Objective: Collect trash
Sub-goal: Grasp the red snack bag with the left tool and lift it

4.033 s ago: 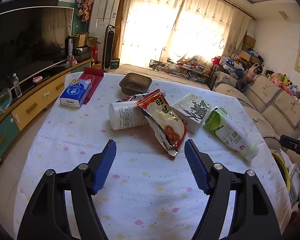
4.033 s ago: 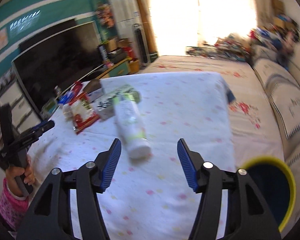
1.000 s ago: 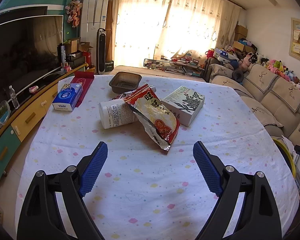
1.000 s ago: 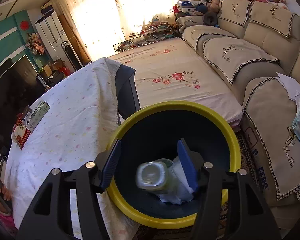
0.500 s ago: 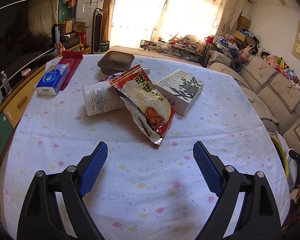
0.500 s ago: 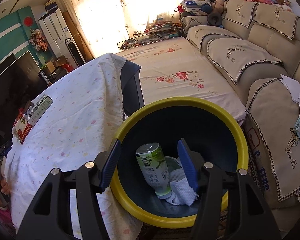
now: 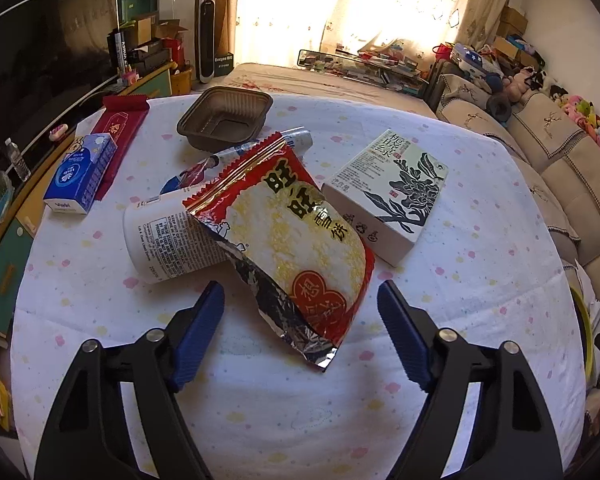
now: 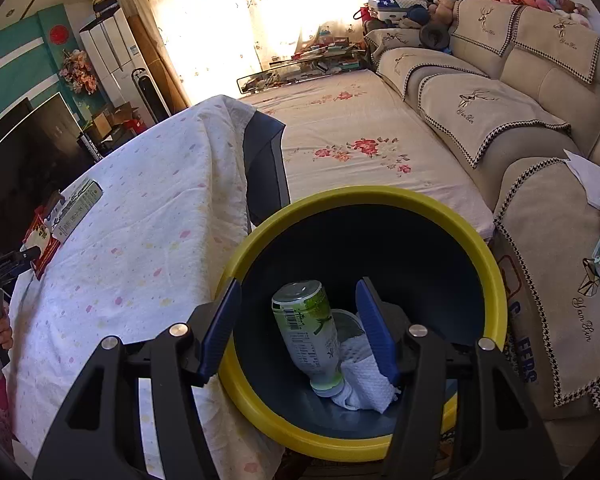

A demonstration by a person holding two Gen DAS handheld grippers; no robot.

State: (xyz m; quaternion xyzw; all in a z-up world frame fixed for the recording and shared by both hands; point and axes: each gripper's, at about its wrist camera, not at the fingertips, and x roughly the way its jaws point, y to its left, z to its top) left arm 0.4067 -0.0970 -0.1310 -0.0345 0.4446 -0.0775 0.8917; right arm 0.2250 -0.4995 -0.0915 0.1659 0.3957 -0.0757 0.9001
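Observation:
My left gripper (image 7: 300, 312) is open and empty, low over the table, its jaws either side of the near end of a red and silver snack bag (image 7: 296, 236). The bag lies over a white cylindrical container (image 7: 168, 236) on its side. A white printed box (image 7: 392, 192) lies to the right, a brown plastic tray (image 7: 226, 118) behind. My right gripper (image 8: 298, 328) is open and empty above the yellow-rimmed bin (image 8: 380, 200). A green-labelled bottle (image 8: 310, 332) and white crumpled paper (image 8: 364, 384) lie inside the bin.
A blue tissue pack (image 7: 82, 174) and a red packet (image 7: 118, 128) lie at the table's left. A blue-topped wrapper (image 7: 236, 152) sits behind the bag. The sofa (image 8: 520, 120) stands right of the bin, and a dark chair back (image 8: 266, 164) stands between table and bin.
My left gripper has moved forward and down to the snack bag. The bottle has settled in the bin, tilted neck-down; my right gripper stays open above it.

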